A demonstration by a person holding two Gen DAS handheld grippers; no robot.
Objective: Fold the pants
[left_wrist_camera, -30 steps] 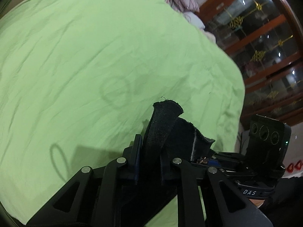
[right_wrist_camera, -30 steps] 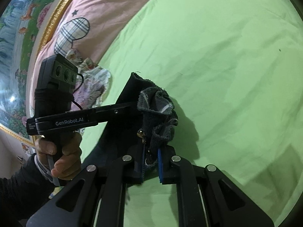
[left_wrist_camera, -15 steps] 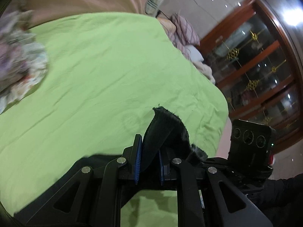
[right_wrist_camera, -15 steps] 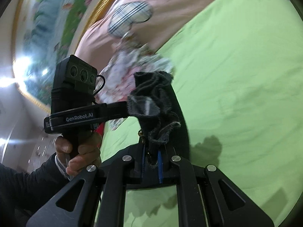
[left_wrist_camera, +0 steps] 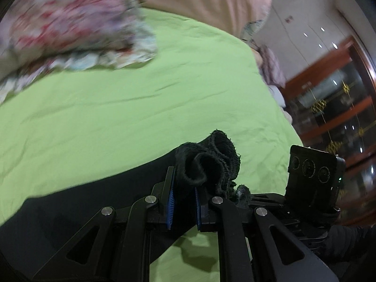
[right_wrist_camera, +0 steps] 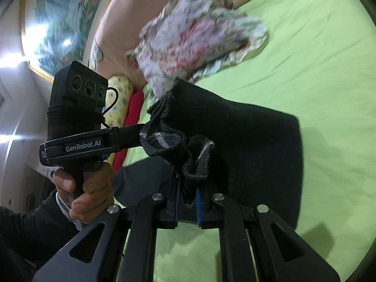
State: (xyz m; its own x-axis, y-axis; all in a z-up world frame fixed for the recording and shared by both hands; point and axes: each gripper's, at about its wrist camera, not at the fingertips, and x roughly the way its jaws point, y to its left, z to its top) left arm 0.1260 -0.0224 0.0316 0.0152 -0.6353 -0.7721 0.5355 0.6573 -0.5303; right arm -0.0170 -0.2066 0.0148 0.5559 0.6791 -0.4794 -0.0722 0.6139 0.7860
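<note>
Black pants (right_wrist_camera: 253,141) hang over the green bed sheet (right_wrist_camera: 317,58), held up by both grippers. My right gripper (right_wrist_camera: 188,197) is shut on a bunched hem of the pants. My left gripper (left_wrist_camera: 184,202) is shut on another rolled edge of the pants (left_wrist_camera: 209,164), and the dark cloth trails down to the lower left in the left wrist view. The left gripper's body (right_wrist_camera: 77,145) shows in the right wrist view, held by a hand, with its tip buried in the cloth. The right gripper's body (left_wrist_camera: 315,178) shows at the right of the left wrist view.
A crumpled floral cloth (left_wrist_camera: 70,28) lies on the sheet at the back, also seen in the right wrist view (right_wrist_camera: 195,37). A pink blanket (left_wrist_camera: 206,2) lies behind it. A dark wood glass cabinet (left_wrist_camera: 333,98) stands right of the bed. Yellow and red pillows (right_wrist_camera: 127,103) lie at the left edge.
Both grippers have lifted and swung towards the head of the bed with the pants in them. The floral cloth has come into view, and more of the black cloth now hangs spread out.
</note>
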